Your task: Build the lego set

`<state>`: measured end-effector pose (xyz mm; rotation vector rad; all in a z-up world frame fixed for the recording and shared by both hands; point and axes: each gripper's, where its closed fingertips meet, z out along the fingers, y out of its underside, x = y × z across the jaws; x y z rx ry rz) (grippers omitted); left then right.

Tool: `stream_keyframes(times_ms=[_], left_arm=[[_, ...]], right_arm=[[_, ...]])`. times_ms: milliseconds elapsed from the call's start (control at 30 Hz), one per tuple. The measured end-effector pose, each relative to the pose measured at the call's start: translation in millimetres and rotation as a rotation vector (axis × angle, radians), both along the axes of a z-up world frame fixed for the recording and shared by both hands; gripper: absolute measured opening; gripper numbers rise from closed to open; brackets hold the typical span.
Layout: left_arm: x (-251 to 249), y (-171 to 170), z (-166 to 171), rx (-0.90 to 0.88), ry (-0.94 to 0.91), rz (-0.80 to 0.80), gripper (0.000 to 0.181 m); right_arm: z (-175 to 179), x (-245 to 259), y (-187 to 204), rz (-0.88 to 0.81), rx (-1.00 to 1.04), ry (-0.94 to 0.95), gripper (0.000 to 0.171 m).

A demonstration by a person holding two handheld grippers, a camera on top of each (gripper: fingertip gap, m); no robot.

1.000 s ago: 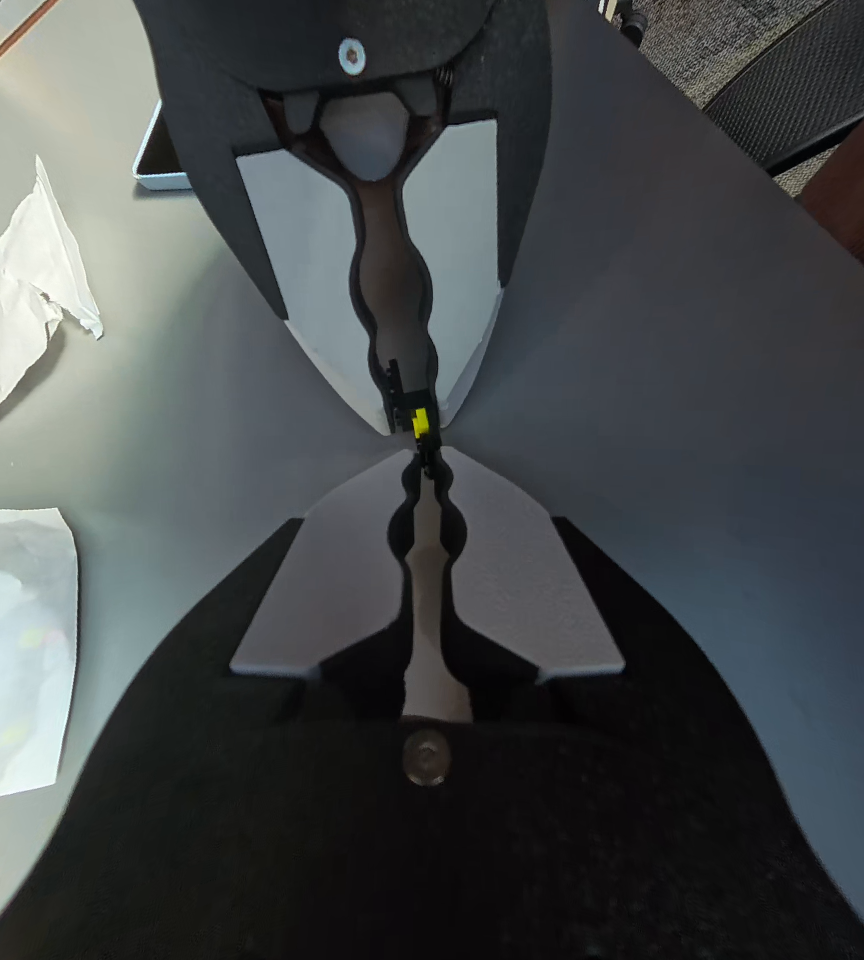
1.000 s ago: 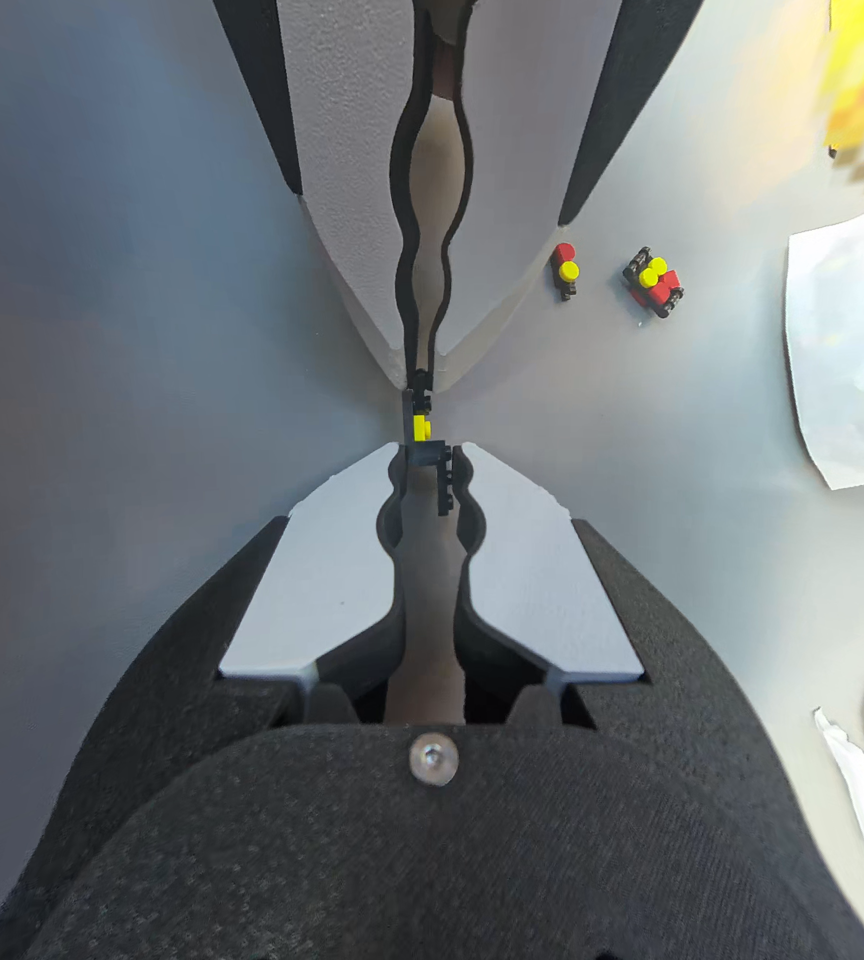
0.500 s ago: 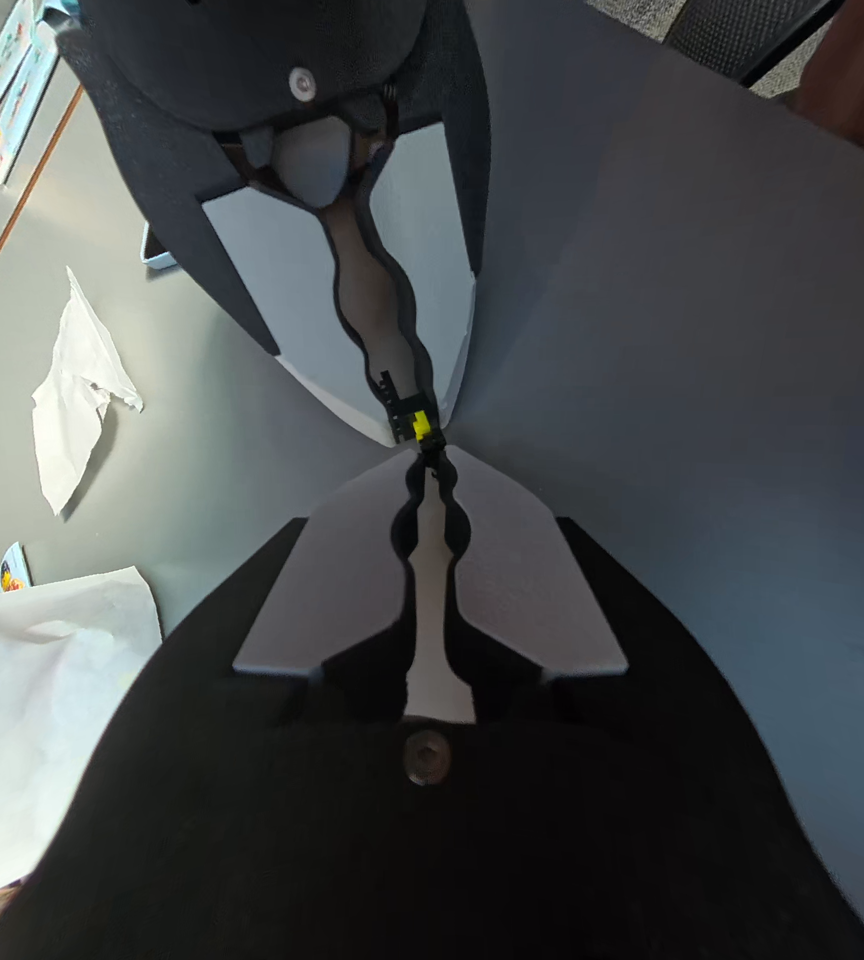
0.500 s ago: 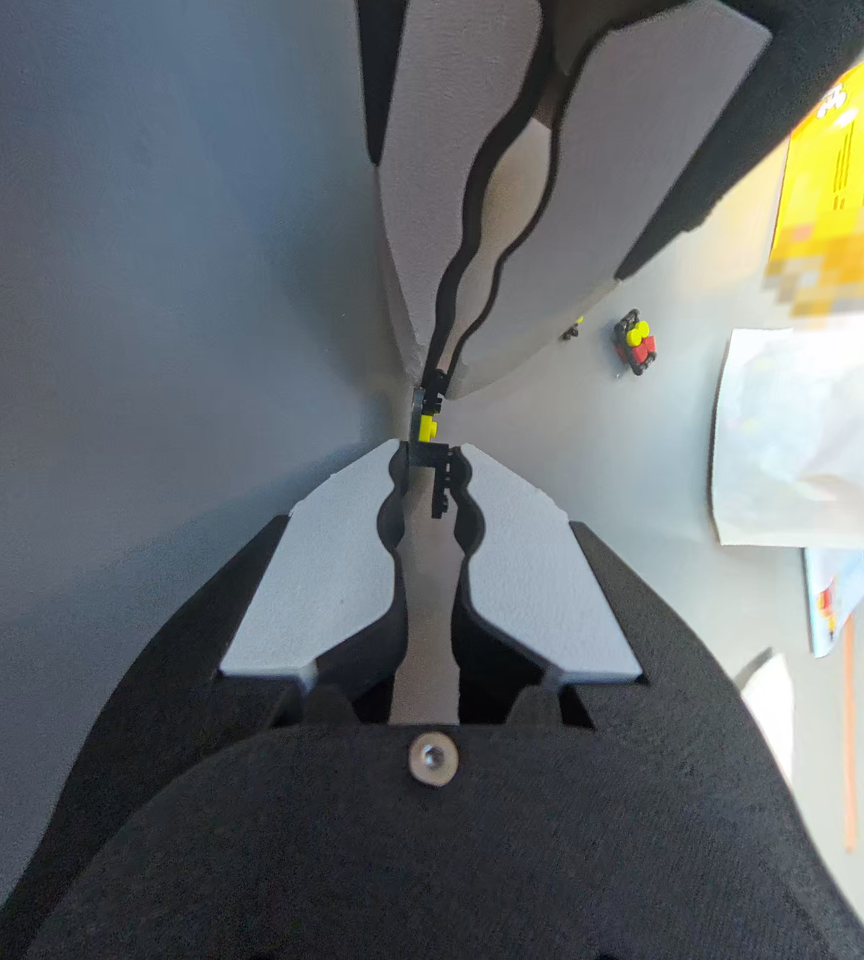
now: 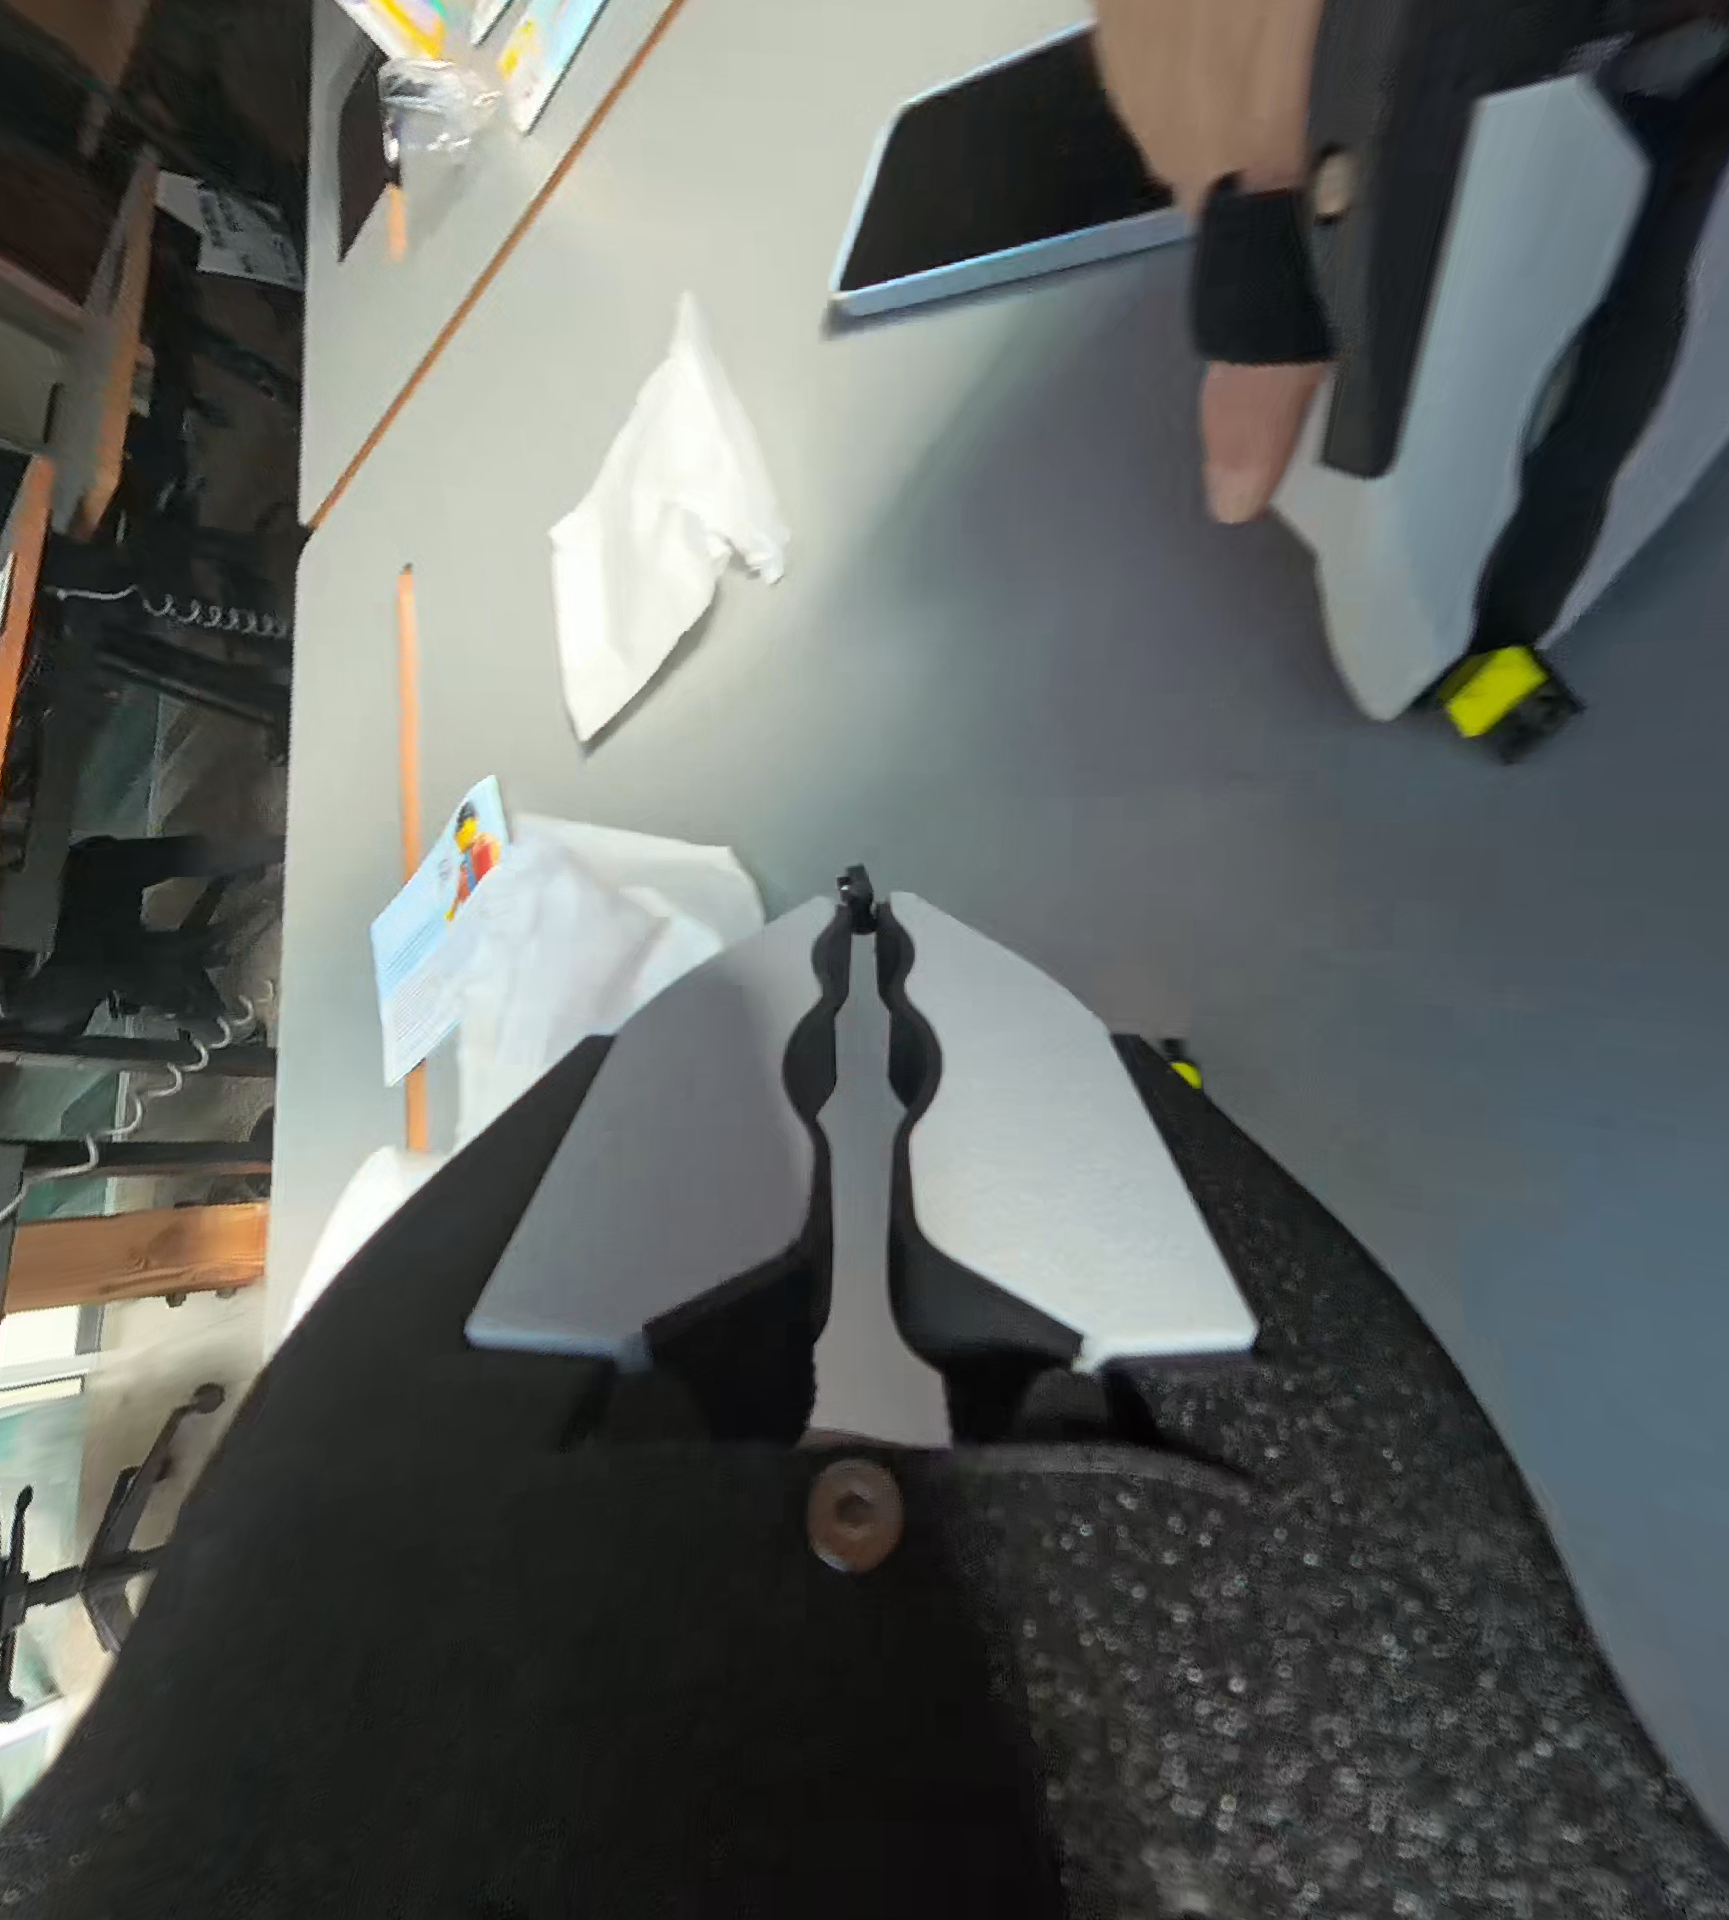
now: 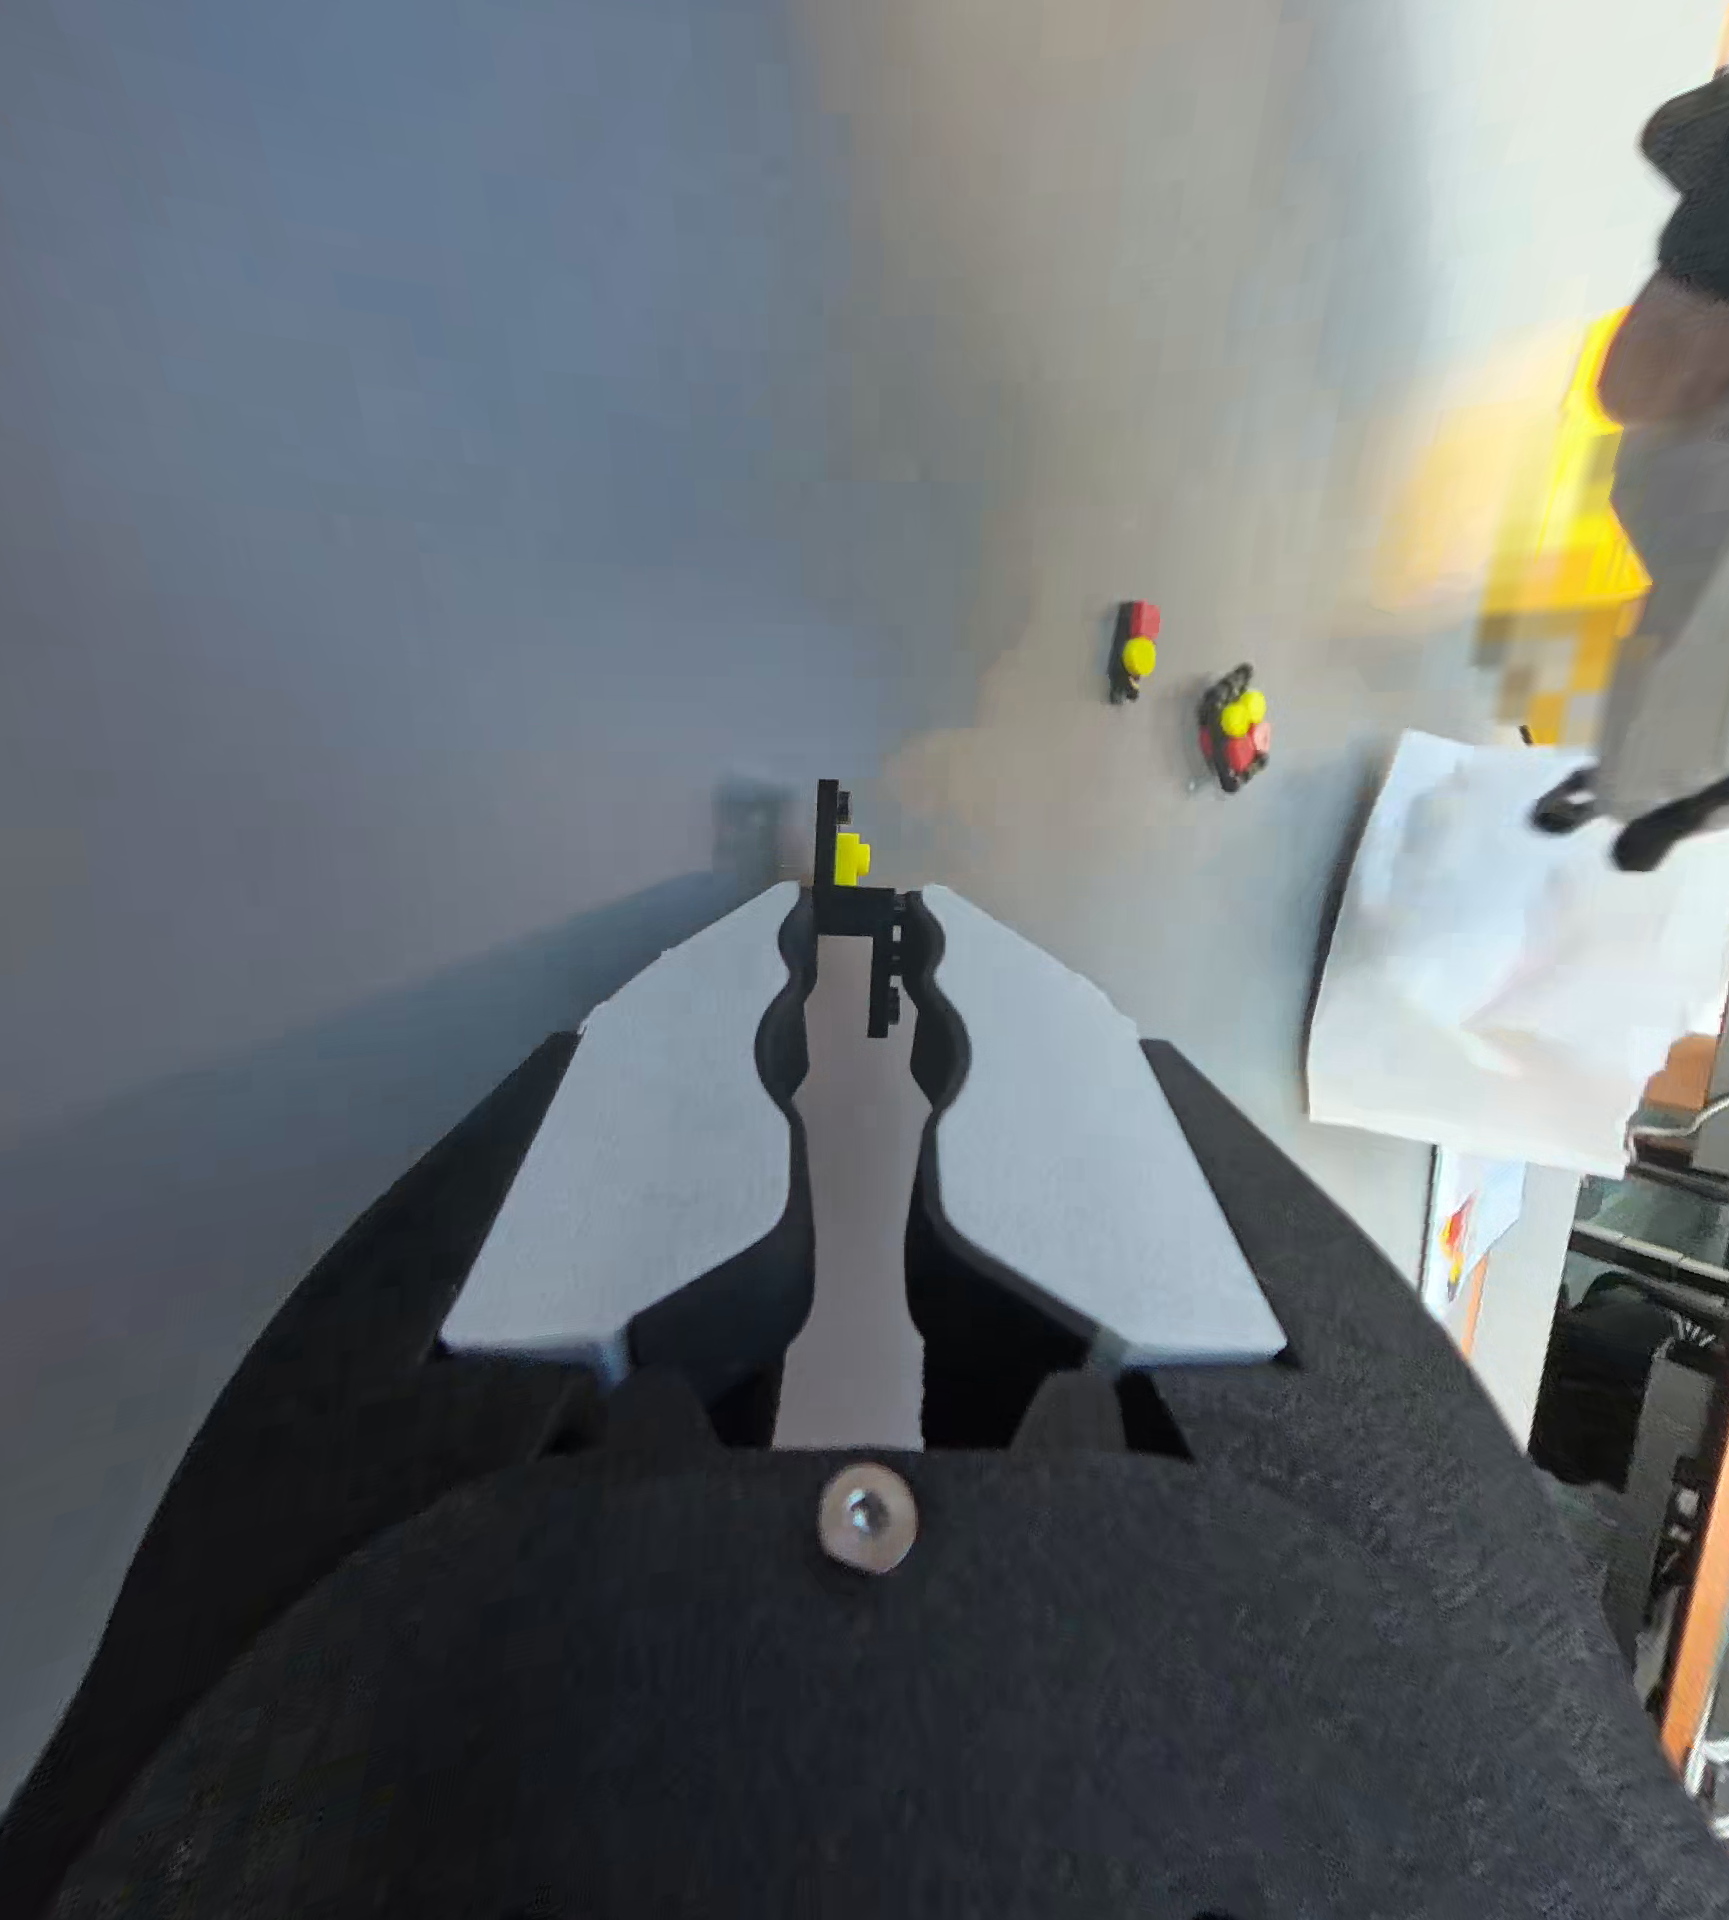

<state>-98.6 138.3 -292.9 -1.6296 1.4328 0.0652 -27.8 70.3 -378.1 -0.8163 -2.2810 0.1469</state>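
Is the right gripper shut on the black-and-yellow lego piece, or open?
Shut: the right gripper pinches the black-and-yellow lego piece at its fingertips.

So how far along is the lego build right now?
Early. Two small red-yellow-black clusters sit built on the table. Right tongs grip a black-and-yellow assembly; left tongs pinch a tiny black piece, apart from it. Joining these remains.

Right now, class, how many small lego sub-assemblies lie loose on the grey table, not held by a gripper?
2, side by side: a red, yellow and black strip and, to its right, a chunkier red, yellow and black cluster nearer the white paper. Others may be hidden.
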Motion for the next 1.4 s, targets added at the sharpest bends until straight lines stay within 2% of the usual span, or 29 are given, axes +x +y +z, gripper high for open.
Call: stream_keyframes(times_ms=[67, 133, 233, 333, 400, 533, 700, 833, 967, 1067, 1167, 1267, 1400], left_arm=[[-22.6, 35.1, 24.0, 0.035, -0.033, 0.052, 0.004], [-40.4, 66.8, 32.0, -0.044, -0.046, 0.104, 0.004], [-45.4, 97.3, 32.6, -0.19, -0.091, 0.105, 0.004], [-46.8, 110.3, 17.2, -0.375, -0.13, 0.124, 0.005], [-43.3, 110.2, 12.2, -0.474, -0.188, 0.117, 0.004], [-37.4, 106.4, 17.8, -0.542, -0.324, 0.09, 0.004], [-41.4, 105.5, 12.4, -0.65, -0.404, 0.156, 0.004], [-46.8, 109.4, 4.9, -0.602, -0.323, 0.191, 0.014], [-44.1, 107.4, 6.5, -0.616, -0.323, 0.165, 0.019], [-46.6, 110.1, 6.3, -0.616, -0.334, 0.191, 0.017], [-51.7, 112.0, 1.7, -0.549, -0.234, 0.212, 0.009], [-53.2, 106.8, 0.3, -0.513, -0.148, 0.195, 0.012], [-59.0, 112.2, 9.1, -0.486, -0.188, 0.23, 0.014]], right_arm=[[6.2, -0.3, 11.3, -0.048, 0.001, 0.035, 0.015], [12.1, 0.6, 22.2, -0.096, 0.001, 0.053, 0.015], [21.6, 1.5, 33.5, -0.149, -0.012, 0.085, 0.015], [27.2, 2.3, 40.6, -0.177, -0.015, 0.105, 0.016], [29.0, 3.0, 44.3, -0.187, -0.009, 0.116, 0.015], [26.3, 5.3, 52.2, -0.222, -0.02, 0.116, 0.016], [18.1, 6.1, 57.1, -0.235, 0.002, 0.087, 0.016], [17.7, 5.6, 54.3, -0.231, -0.019, 0.09, 0.016], [21.9, 8.3, 60.0, -0.252, -0.014, 0.106, 0.016], [27.9, 9.4, 60.5, -0.264, -0.039, 0.14, 0.016], [28.4, 12.2, 64.3, -0.279, -0.014, 0.139, 0.016], [29.6, 13.3, 63.3, -0.283, -0.024, 0.146, 0.016], [30.3, 14.7, 65.2, -0.289, -0.025, 0.145, 0.016]])
